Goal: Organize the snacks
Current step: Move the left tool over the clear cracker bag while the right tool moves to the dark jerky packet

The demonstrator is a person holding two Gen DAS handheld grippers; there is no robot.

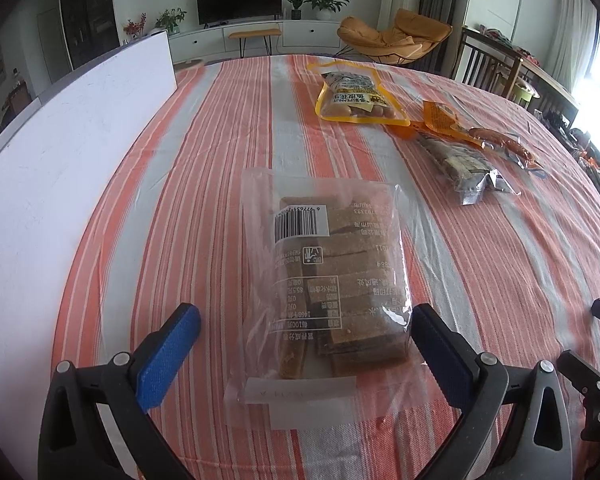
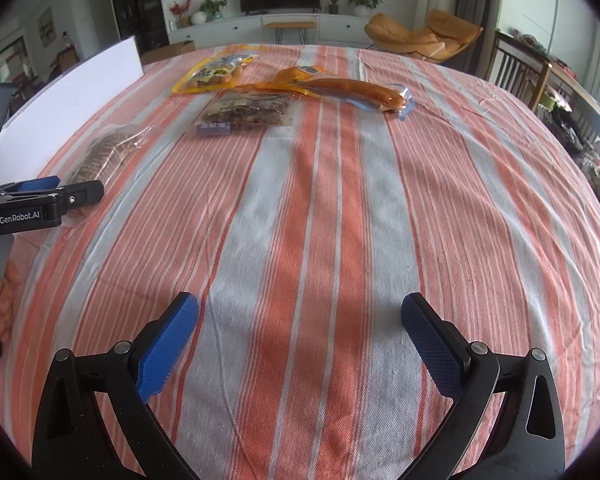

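lining up my left gripper (image 1: 306, 348) on the clear bag of brown bars (image 1: 324, 276), lower centre of frame.

jaws spread wide, straddling the bag, not yet touching; i'd drop lower and pinch the bars, not the loose film. right gripper (image 2: 300, 340) is spread too, over bare striped cloth (image 2: 320, 220).

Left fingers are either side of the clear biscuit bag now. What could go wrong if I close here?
1. The left gripper straddles the clear bag of brown bars; its loose film may crumple or slip.
2. Squeezing could crack the bars inside.
3. The striped tablecloth lies under the bag and could get pinched too.
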